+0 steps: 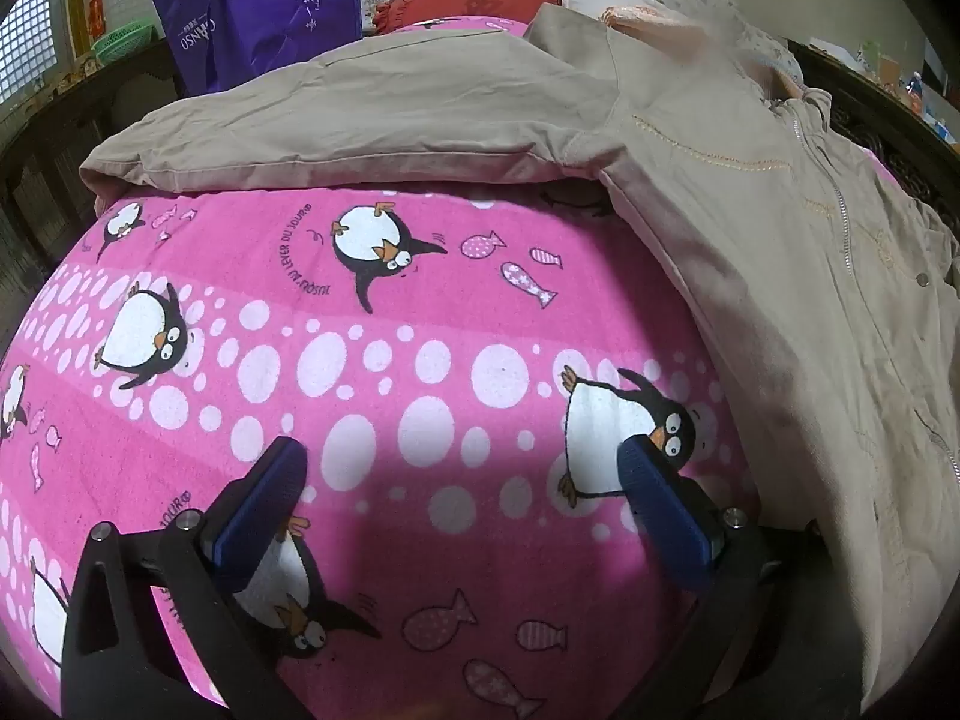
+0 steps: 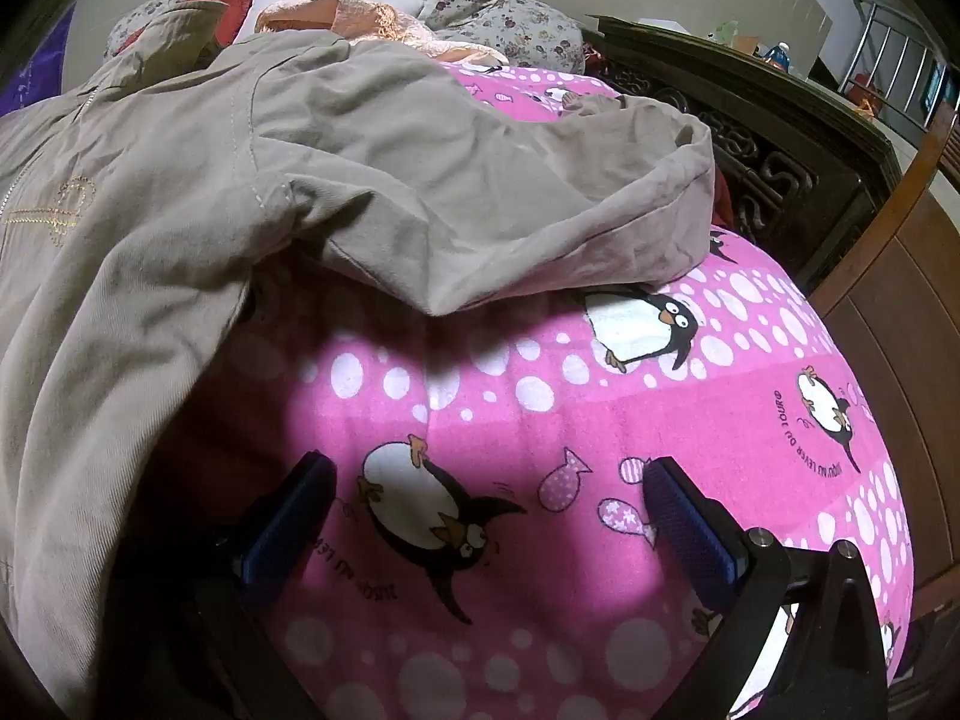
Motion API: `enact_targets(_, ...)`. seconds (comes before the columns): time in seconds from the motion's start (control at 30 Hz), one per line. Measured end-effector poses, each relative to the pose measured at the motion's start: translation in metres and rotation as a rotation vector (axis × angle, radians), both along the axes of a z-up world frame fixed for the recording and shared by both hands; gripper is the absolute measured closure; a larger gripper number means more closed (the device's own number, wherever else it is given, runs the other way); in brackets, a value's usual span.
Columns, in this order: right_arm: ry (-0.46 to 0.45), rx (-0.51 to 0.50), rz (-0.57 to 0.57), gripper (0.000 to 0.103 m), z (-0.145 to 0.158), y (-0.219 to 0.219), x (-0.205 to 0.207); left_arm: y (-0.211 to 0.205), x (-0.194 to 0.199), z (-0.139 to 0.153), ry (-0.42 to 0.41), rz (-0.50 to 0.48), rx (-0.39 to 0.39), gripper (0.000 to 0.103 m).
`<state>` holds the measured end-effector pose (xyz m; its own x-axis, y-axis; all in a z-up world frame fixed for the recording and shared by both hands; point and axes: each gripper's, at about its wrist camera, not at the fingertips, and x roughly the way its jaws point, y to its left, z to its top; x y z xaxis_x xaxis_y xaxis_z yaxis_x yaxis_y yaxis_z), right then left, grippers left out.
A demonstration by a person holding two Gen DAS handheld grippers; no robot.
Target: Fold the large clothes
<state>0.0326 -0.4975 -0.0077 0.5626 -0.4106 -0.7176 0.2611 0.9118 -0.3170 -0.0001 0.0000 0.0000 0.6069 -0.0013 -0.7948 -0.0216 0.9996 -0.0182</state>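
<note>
Garment: I saw a tan zip-front jacket (image 1: 750,192) spread front-up on a pink penguin-print blanket (image 1: 372,372), its sleeves thrown out to either side.

Where it lay: the body of the jacket sat between my two tools, with the collar end away from me near the pillows and the hem end coming back toward me.

Long axis: the zipper (image 1: 834,180) ran away from me toward the collar, so I judged the body's length lay fore and aft; the two sleeves lay crosswise to it.

Left gripper (image 1: 462,498): its blue pads were spread wide and held nothing. It hovered over bare blanket. The jacket's body edge lay just to its right, and the left sleeve (image 1: 336,126) stretched across the view ahead, cuff toward the left.

Right gripper (image 2: 492,516): its pads were also spread wide, with nothing between them, over bare blanket. The jacket body lay just to its left, and the right sleeve (image 2: 480,192) lay ahead, its open cuff (image 2: 690,180) pointing right toward the carved bed frame (image 2: 780,168).

Which was nearer: I judged each tool about equally close to its own sleeve, neither touching cloth.

What the next move turned on: in my judgement, reaching forward to a sleeve and carrying it inward across the zipper line.
</note>
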Motion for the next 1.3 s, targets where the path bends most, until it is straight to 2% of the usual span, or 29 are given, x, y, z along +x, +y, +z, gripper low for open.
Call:
enact_targets(0.3, 0.000, 0.001, -0.003, 0.001, 0.000, 0.000, 0.000, -0.003, 0.001, -0.002, 0.010, 0.004, 0.018, 0.000)
enact_targets(0.47, 0.013, -0.017, -0.012, 0.001, 0.001, 0.004, 0.003, 0.000, -0.012, -0.002, -0.007, 0.010, 0.011, 0.000)
enact_targets(0.67, 0.125, -0.002, -0.032, 0.000, 0.015, 0.001, -0.006, 0.000, -0.009, 0.000, 0.015, 0.002, -0.001, 0.000)
enact_targets(0.8, 0.142, 0.042, -0.021, 0.000, 0.042, -0.002, -0.028, 0.004, -0.009, 0.007, 0.040, -0.014, 0.008, 0.000)
enact_targets(0.9, 0.113, 0.019, 0.007, 0.000, 0.075, 0.001, -0.056, 0.007, -0.017, 0.022, 0.013, 0.005, 0.017, 0.000)
enact_targets(1.03, 0.075, 0.013, 0.052, 0.000, 0.128, 0.008, -0.092, 0.009, -0.029, 0.064, -0.039, -0.040, -0.033, 0.000)
enact_targets(1.17, 0.036, 0.041, 0.117, 0.000, 0.175, 0.032, -0.113, -0.003, -0.039, 0.102, -0.069, -0.098, -0.073, 0.000)
enact_targets(1.3, 0.007, 0.132, 0.197, 0.000, 0.205, 0.069, -0.109, -0.029, -0.042, 0.114, -0.068, -0.151, -0.069, 0.000)
